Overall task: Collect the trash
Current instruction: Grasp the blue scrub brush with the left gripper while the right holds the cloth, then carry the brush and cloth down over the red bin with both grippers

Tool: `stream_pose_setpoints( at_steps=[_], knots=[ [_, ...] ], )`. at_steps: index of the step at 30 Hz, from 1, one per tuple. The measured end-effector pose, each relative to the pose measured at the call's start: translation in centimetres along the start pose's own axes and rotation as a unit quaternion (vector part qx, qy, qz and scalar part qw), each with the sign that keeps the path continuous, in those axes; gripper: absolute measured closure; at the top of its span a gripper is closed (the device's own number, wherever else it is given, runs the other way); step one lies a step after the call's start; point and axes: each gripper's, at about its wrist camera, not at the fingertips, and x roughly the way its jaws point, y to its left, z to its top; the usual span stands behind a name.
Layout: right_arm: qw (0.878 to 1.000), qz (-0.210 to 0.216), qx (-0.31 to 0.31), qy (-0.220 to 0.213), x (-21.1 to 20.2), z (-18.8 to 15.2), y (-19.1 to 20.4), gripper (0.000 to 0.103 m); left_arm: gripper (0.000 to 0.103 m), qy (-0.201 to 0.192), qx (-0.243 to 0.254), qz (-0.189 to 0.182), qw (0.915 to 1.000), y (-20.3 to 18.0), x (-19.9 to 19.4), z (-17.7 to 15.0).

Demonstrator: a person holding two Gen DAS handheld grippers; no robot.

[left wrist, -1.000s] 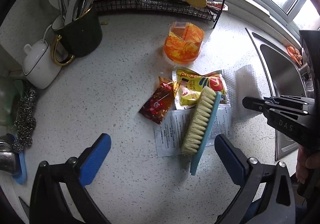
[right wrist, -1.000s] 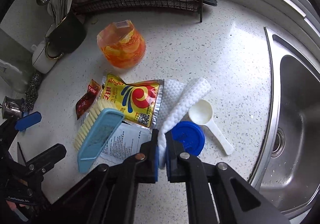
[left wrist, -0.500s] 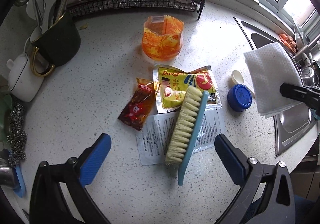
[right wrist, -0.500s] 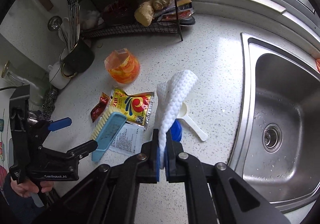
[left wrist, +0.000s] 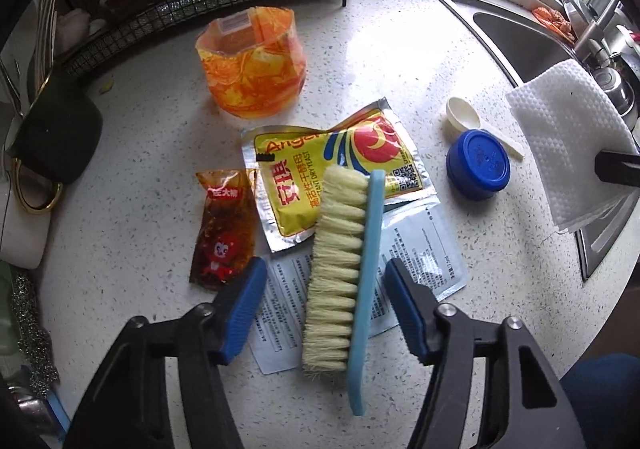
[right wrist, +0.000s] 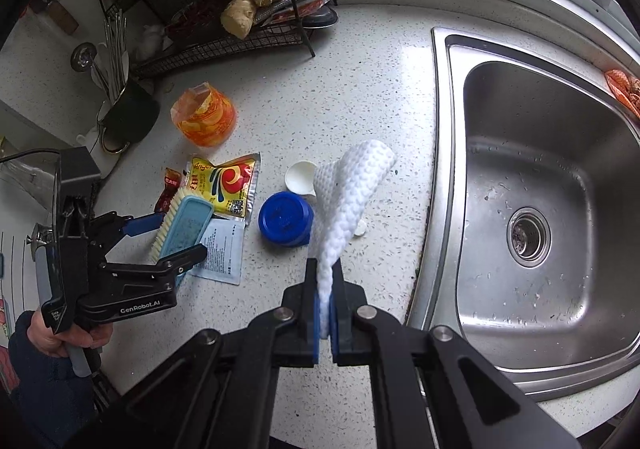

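My right gripper [right wrist: 325, 295] is shut on a white paper towel [right wrist: 348, 201] and holds it above the counter beside the sink; the towel also shows in the left wrist view [left wrist: 568, 141]. My left gripper [left wrist: 324, 285] is open, its blue pads on either side of a blue scrub brush [left wrist: 344, 265] lying on a white printed sachet [left wrist: 420, 261]. A yellow yeast packet [left wrist: 332, 165], a red snack wrapper [left wrist: 226, 229] and an orange plastic wrapper [left wrist: 256, 65] lie beyond. In the right wrist view the left gripper [right wrist: 168, 237] straddles the brush [right wrist: 184, 229].
A blue lid [left wrist: 478, 165] and a white scoop [left wrist: 464, 121] lie right of the packets. A steel sink [right wrist: 540, 209] is at the right. A wire rack [right wrist: 224, 1] with ginger and a dark utensil cup [right wrist: 128, 117] stand at the back.
My right gripper has lifted the paper towel off the counter, uncovering the blue lid and scoop. My left gripper has moved forward and down around the brush.
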Motion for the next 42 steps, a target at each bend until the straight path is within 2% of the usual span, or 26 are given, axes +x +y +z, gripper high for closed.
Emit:
stream_pose_setpoints(
  at_steps=[2, 4, 8, 12, 16, 22, 28, 34, 42],
  knots=[
    [1.0, 0.001, -0.003, -0.002, -0.2, -0.2, 0.1, 0.1, 0.071, -0.003, -0.001, -0.006, 1.0, -0.1, -0.2, 0.0],
    [1.0, 0.004, -0.005, -0.006, -0.5, -0.5, 0.0, 0.1, 0.08, -0.002, -0.01, -0.011, 0.9999, -0.3, -0.1, 0.2],
    [1.0, 0.011, 0.0, -0.006, -1.3, -1.2, -0.2, 0.1, 0.08, -0.012, -0.029, 0.005, 0.9995, -0.9, -1.4, -0.1],
    [1.0, 0.018, -0.012, -0.022, -2.8, -2.5, -0.2, 0.1, 0.08, -0.034, -0.035, -0.005, 0.9988, -2.5, -4.4, -1.2],
    [0.999, 0.029, -0.022, -0.027, -4.1, -4.3, -0.6, 0.1, 0.08, -0.039, -0.038, -0.026, 0.9982, -5.1, -6.5, -2.6],
    [0.998, 0.044, -0.039, -0.034, -6.2, -7.5, -1.0, 0.1, 0.08, -0.037, -0.023, -0.011, 0.999, -11.0, -8.8, -5.8],
    [0.995, 0.06, -0.063, -0.038, -8.8, -12.1, -2.3, 0.1, 0.08, -0.039, -0.023, 0.028, 0.9986, -16.8, -10.8, -9.1],
    [0.994, 0.072, -0.076, -0.032, -10.9, -18.2, -4.6, 0.1, 0.08, -0.043, -0.05, 0.022, 0.9976, -22.6, -12.3, -13.3],
    [0.993, 0.08, -0.081, -0.015, -11.5, -25.0, -7.5, 0.1, 0.08, -0.021, -0.05, 0.027, 0.9981, -29.4, -11.7, -17.3]
  ],
)
